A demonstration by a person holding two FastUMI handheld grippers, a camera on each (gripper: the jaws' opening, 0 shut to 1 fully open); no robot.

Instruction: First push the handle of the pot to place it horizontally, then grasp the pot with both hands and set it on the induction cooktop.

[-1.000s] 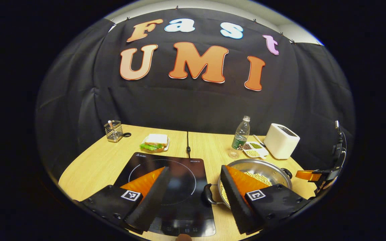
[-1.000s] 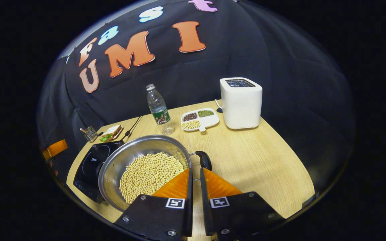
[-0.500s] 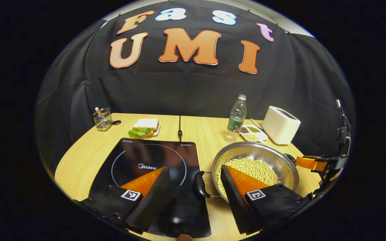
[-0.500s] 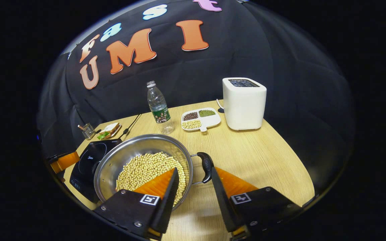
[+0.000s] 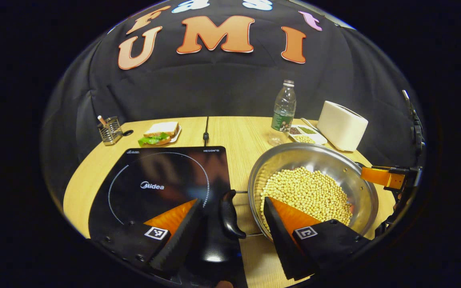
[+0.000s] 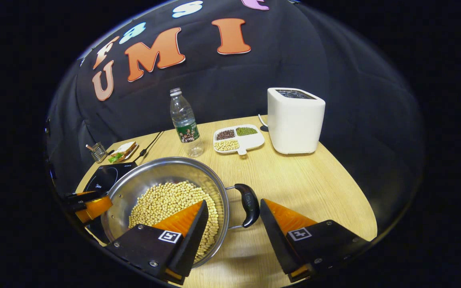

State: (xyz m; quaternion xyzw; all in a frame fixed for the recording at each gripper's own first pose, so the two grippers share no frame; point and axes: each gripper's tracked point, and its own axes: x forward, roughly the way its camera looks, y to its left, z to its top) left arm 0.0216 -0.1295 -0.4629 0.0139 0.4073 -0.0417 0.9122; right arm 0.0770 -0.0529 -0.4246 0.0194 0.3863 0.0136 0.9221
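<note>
Two handheld grippers close in on a steel pot (image 5: 314, 176) of beans (image 5: 306, 194) at a booth table (image 6: 314, 184), each now lined up on one of its side handles. In the left gripper view, the left gripper (image 5: 232, 224) stands wide open at the bottom of the frame, with the pot's left handle (image 5: 228, 214) between its fingers but not yet pinched; the pot fills the lower right of that frame, just beside the induction cooktop (image 5: 162, 188), and still rests on the wood rather than on the glass. In the right gripper view, the right gripper (image 6: 232, 224) is likewise spread wide at the bottom centre, the right handle (image 6: 250, 204) lying in the gap, apart from both fingers.

A second ago the right gripper's fingers were nearly together close by that handle; they have since opened and dropped around it. The left gripper has come forward and lower over the same span, so the pot and cooktop loom larger and its handle now sits deeper in the opening. The pushing step therefore looks finished, and the two-handed grasp appears to be the step in hand: both sets of fingers need to close before any lift across to the cooktop. A bottle (image 6: 184, 124), a toaster (image 6: 294, 120) and a divided dish (image 6: 238, 140) stand at the far side, well clear of that path.
</note>
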